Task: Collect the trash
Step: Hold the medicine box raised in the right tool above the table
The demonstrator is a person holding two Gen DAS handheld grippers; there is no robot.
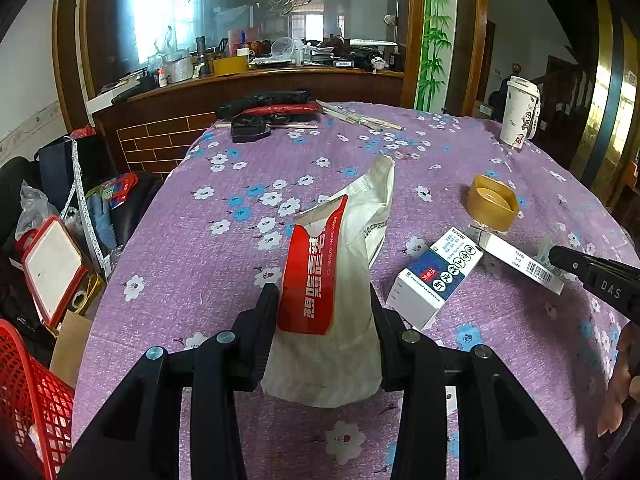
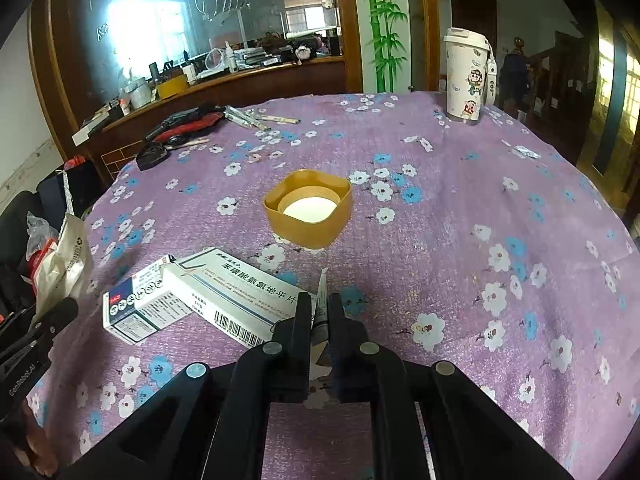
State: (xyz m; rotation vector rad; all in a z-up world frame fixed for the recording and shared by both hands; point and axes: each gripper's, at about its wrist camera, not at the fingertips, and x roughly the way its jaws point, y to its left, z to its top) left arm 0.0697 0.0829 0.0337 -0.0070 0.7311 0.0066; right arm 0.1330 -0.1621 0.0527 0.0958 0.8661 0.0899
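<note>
My left gripper (image 1: 325, 300) is shut on a white and red paper bag (image 1: 336, 276) and holds it upright above the purple flowered tablecloth (image 1: 224, 264). My right gripper (image 2: 320, 306) is shut on a thin white wrapper (image 2: 321, 300), held on edge just above the cloth. A blue and white medicine box (image 1: 436, 276) and a long white medicine box (image 1: 516, 258) lie to the right of the bag; both also show in the right wrist view, the blue one (image 2: 140, 304) and the long one (image 2: 236, 292). A yellow cap (image 2: 308, 214) lies open side up beyond them.
A red mesh basket (image 1: 28, 396) stands at the table's left edge. A white travel cup (image 2: 468, 76) stands at the far right. Black and red tools (image 1: 268, 112) and wrapped chopsticks (image 1: 360, 118) lie at the far edge. A small foil scrap (image 2: 526, 153) lies right.
</note>
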